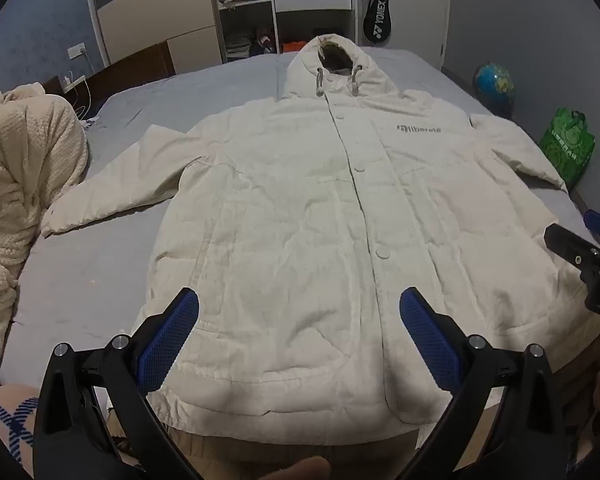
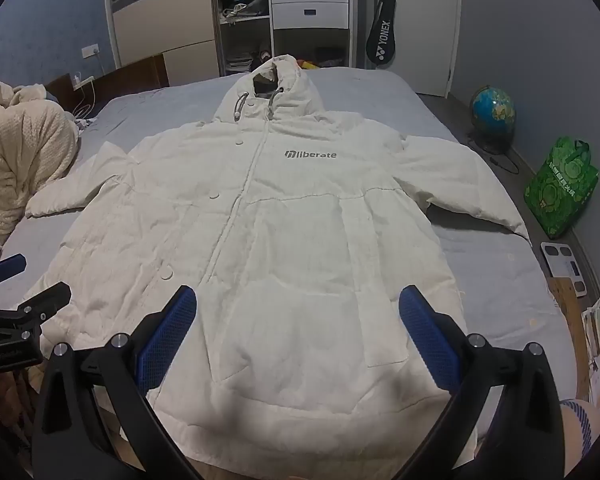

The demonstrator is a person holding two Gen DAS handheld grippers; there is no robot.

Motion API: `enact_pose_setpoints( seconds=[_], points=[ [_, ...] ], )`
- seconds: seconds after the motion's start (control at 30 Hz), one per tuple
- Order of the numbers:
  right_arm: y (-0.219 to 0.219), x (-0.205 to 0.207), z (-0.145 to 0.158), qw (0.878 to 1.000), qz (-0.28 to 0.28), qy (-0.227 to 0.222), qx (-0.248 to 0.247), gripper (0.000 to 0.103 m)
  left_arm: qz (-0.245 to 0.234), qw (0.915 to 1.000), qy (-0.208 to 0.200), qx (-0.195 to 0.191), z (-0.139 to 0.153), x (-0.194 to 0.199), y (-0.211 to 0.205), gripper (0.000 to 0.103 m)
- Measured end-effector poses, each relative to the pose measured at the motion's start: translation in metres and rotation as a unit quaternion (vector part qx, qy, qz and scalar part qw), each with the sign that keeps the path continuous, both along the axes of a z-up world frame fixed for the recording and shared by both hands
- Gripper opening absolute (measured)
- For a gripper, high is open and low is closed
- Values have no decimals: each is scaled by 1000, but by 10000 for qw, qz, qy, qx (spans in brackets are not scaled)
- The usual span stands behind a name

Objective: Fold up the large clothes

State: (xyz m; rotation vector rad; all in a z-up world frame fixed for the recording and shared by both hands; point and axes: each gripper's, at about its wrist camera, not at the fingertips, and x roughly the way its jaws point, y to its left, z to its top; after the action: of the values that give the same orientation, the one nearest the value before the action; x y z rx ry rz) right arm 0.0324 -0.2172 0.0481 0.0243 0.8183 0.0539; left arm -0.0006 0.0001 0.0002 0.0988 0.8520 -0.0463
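Nearest to me, the left gripper [image 1: 299, 312] hangs above the hem of the white hooded coat [image 1: 300, 216], its blue-padded fingers [image 1: 168, 344] spread wide with nothing between them. The right gripper [image 2: 298, 310] hovers over the same hem beside it, likewise splayed and empty.

The coat lies face up and buttoned on the grey-sheeted bed [image 2: 492, 280], hem toward the grippers, hood [image 2: 276, 84] at the far end, both sleeves stretched out to the sides. A grey "liberate" logo [image 2: 310, 155] sits on its chest.

Left of the coat, a cream knit blanket [image 1: 16, 184] is heaped on the bed. Right of the coat, on the floor, stand a green bag [image 2: 562, 188] and a globe [image 2: 493, 114]. Beyond the hood are white drawers [image 2: 309, 0] and a hanging Yonex racket cover [image 2: 381, 40].
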Motion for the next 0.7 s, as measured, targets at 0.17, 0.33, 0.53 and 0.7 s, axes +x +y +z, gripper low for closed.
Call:
enact_pose_setpoints(
  seconds=[0.17,0.33,0.53,0.7],
  points=[
    [-1,0,0,10000,12,2,27,97,-94,9999,-117,1,-1,-9,0,97],
    [0,1,0,10000,-5,38,-21,97,-176,9998,0,130,-2,-1,-12,97],
    [-3,-1,-2,10000,-8,30,-63,97,-204,9997,-122,90,1,-3,-11,97],
    [2,1,-1,10000,7,31,-81,97,-192,9997,-137,103,2,-3,-10,97]
  ],
)
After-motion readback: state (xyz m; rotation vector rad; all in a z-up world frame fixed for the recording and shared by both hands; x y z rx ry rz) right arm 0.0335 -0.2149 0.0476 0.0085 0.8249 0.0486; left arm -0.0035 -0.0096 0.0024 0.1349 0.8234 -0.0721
